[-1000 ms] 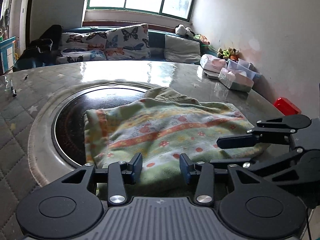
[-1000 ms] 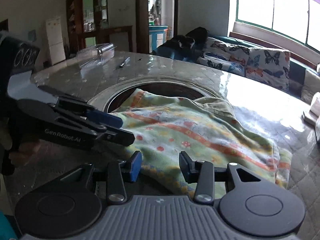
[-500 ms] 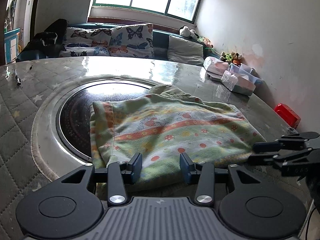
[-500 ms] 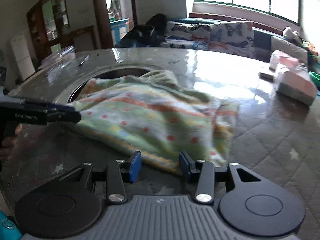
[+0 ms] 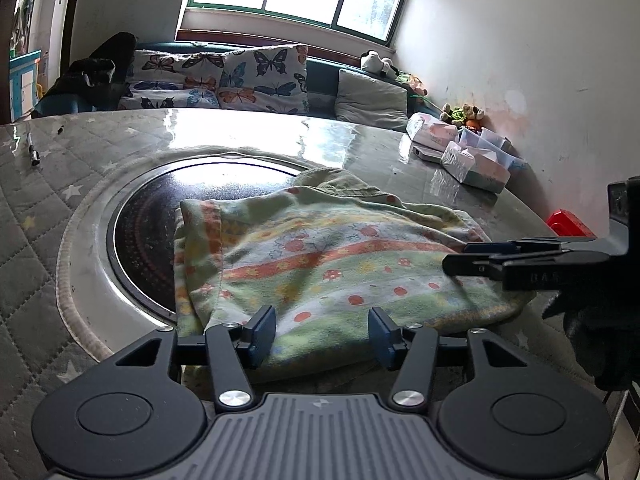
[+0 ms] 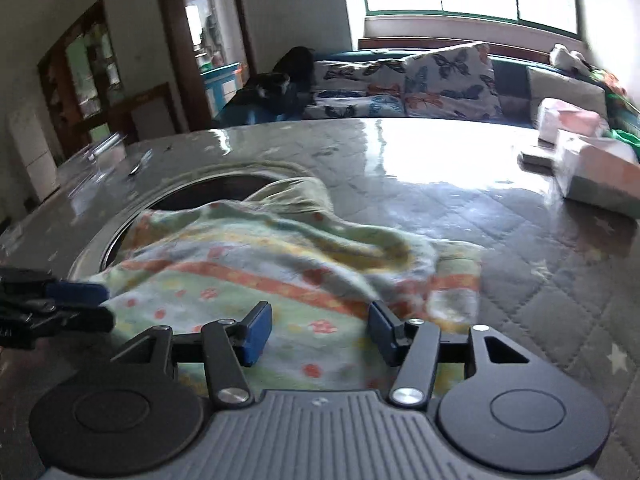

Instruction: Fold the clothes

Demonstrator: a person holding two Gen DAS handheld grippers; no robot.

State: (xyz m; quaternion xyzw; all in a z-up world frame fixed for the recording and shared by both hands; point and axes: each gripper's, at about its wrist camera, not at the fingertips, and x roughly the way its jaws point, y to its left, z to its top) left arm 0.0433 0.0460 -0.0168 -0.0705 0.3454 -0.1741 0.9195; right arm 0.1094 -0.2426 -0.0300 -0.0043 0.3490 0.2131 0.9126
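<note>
- The garment [image 5: 320,264], a green fleecy piece with orange stripes and small red dots, lies bunched on the table [image 5: 360,144], its far left part hanging over the rim of the round dark plate [image 5: 140,240] set into the tabletop.
- It looks roughly doubled over already, but the layers are uneven: a plain olive part pokes out at the far edge, and the right end is rumpled in the right wrist view.
- The left tongs [image 5: 322,330] have just been opening and stand apart above the near hem, nothing pinched.
- The right tongs [image 6: 318,332] have likewise just been opening over the right end of the cloth, gripping nothing.
- My judgement: one fold is laid and let go; smoothing and at least one more fold remain.
</note>
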